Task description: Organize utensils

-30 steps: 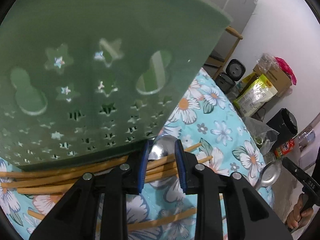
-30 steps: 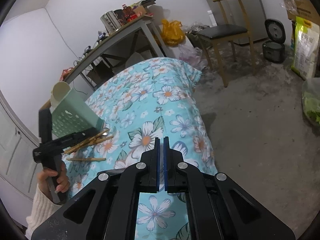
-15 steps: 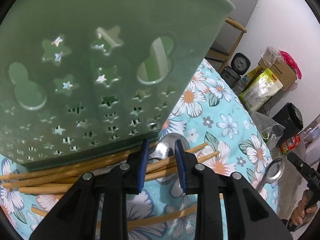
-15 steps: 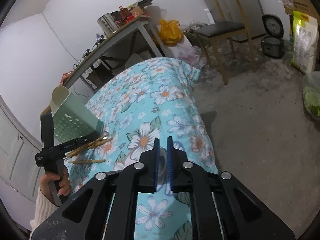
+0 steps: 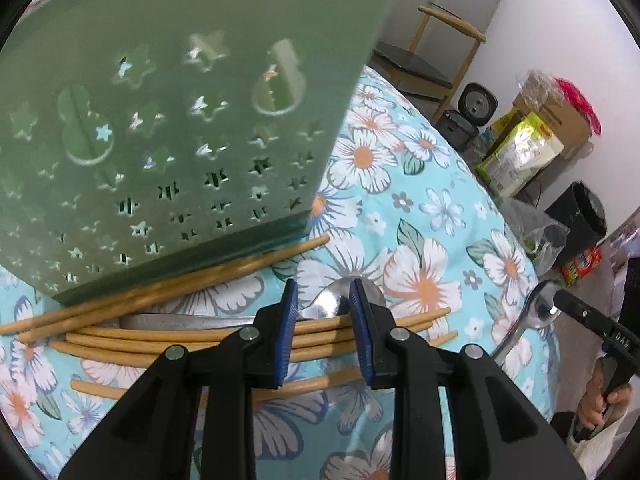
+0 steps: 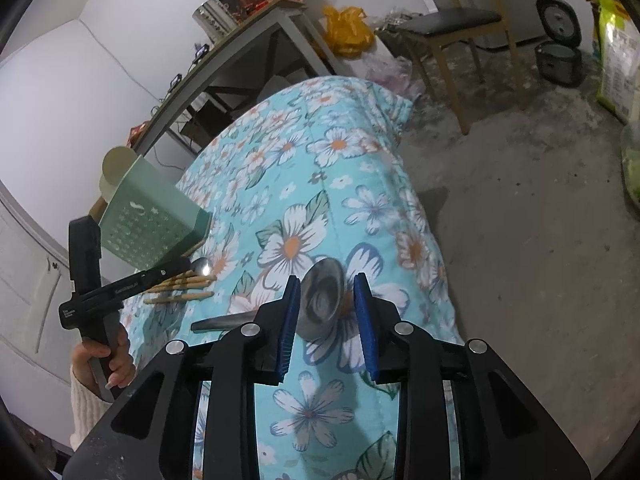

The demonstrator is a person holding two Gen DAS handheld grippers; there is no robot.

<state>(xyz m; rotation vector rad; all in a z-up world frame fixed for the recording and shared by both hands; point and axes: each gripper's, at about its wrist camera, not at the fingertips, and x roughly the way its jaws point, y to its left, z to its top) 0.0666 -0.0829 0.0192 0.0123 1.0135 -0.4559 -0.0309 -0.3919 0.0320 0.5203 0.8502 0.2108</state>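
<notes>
A green utensil holder (image 5: pixel 180 128) with star cut-outs stands tilted on the floral cloth, also seen as the holder (image 6: pixel 152 220) in the right wrist view. Several wooden chopsticks (image 5: pixel 168 336) lie in front of it, with a metal spoon (image 5: pixel 332 304) among them. My left gripper (image 5: pixel 323 300) hovers open over that spoon's bowl and the chopsticks. A second metal spoon (image 6: pixel 324 296) lies near the table's edge, handle pointing left. The jaws of my right gripper (image 6: pixel 326 300) are opening, with the bowl of this spoon between them and untouched.
The table edge drops to a concrete floor (image 6: pixel 520 240) on the right. A wooden chair (image 6: pixel 460 24), a rice cooker (image 6: pixel 560 40) and bags (image 5: pixel 520 152) stand beyond it. A cluttered side table (image 6: pixel 248 20) is behind. A person's hand (image 6: pixel 108 360) holds the left gripper.
The right gripper's jaws went from shut to apart, and a spoon bowl now shows between them. In the left wrist view the holder has shifted left, and the spoon bowl sits between the tips.
</notes>
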